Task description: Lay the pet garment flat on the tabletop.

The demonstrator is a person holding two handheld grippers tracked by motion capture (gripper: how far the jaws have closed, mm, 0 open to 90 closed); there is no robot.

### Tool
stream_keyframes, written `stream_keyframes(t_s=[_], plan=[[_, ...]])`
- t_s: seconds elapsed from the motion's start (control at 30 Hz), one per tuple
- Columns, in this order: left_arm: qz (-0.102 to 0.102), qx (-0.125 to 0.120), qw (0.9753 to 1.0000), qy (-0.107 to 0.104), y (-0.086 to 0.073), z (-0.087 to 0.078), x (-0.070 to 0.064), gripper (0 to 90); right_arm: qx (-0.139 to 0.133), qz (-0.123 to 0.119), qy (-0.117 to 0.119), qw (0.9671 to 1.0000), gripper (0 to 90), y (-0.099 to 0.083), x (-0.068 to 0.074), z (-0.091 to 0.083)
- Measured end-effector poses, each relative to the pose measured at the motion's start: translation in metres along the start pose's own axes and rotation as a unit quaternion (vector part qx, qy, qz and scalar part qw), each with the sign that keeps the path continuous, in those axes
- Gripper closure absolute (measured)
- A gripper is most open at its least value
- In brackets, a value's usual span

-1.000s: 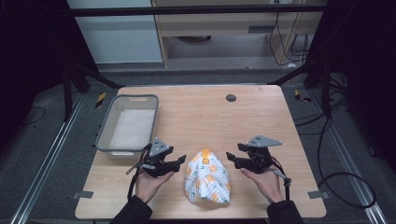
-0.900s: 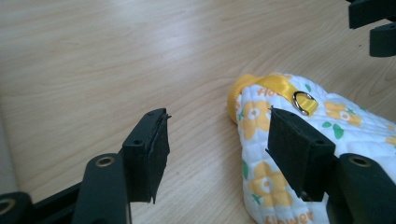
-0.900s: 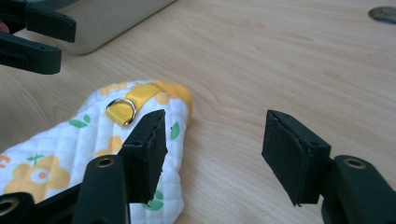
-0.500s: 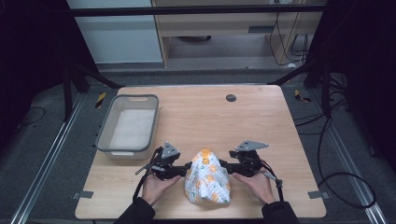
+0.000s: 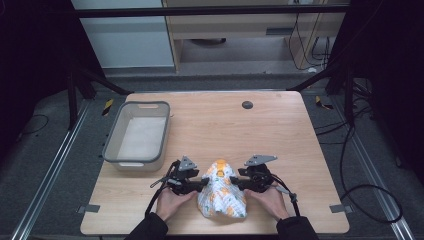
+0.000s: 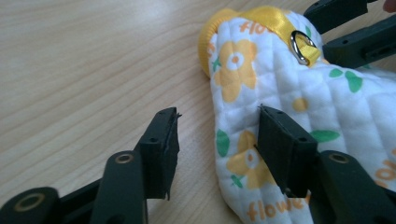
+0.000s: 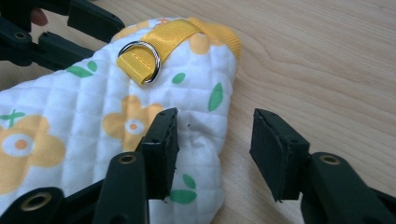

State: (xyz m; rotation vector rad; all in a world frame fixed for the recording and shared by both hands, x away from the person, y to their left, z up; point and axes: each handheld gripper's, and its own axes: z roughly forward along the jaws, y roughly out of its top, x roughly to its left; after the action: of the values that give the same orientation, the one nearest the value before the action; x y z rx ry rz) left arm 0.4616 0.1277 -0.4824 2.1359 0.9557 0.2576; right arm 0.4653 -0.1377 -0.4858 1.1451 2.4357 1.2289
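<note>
Quilted white fabric printed with orange flowers and green leaves makes up the oven mitt [image 5: 222, 195], which lies flat on the light wooden worktop [image 5: 280, 135] near its 6 o'clock edge. Left tongs [image 5: 199, 185] stand open at the mitt's 9 o'clock side, one jaw over its edge. Right tongs [image 5: 238, 182] stand open at its 3 o'clock side, likewise straddling the edge. Grey plastic tub [image 5: 112, 145] sits at 10 o'clock.

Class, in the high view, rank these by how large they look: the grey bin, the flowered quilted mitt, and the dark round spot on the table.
1. grey bin, plainly largest.
2. flowered quilted mitt, between the two grippers.
3. dark round spot, by far the smallest.
</note>
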Motion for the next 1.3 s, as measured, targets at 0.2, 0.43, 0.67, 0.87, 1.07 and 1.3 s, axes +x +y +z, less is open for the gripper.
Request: stream_keyframes(t_s=[0.2,0.43,0.67,0.87,1.07,1.3], plan=[[-0.001,0.010,0.9997,-0.021,-0.001,0.003,-0.002,64.0,0.006,-0.004,0.011,0.9999,63.7,-0.002,0.002,0.006],[0.004,0.017,0.9995,-0.028,-0.001,0.004,-0.005,83.0,0.005,-0.003,0.010,0.9999,82.1,-0.001,0.006,0.007],[0.005,-0.003,0.9996,-0.026,0.001,-0.005,-0.006,87.2,-0.002,-0.004,0.007,1.0000,85.5,0.001,0.006,-0.001],[0.012,-0.033,0.9990,-0.028,0.006,-0.023,-0.012,88.0,-0.034,-0.011,0.006,0.9993,85.9,0.002,0.011,-0.024],[0.023,-0.066,0.9973,-0.023,0.011,-0.042,-0.019,88.1,-0.067,-0.012,0.007,0.9977,86.3,0.001,0.014,-0.042],[0.037,-0.101,0.9940,-0.017,0.021,-0.060,-0.030,88.1,-0.103,-0.029,-0.005,0.9942,86.7,0.010,0.021,-0.064]])
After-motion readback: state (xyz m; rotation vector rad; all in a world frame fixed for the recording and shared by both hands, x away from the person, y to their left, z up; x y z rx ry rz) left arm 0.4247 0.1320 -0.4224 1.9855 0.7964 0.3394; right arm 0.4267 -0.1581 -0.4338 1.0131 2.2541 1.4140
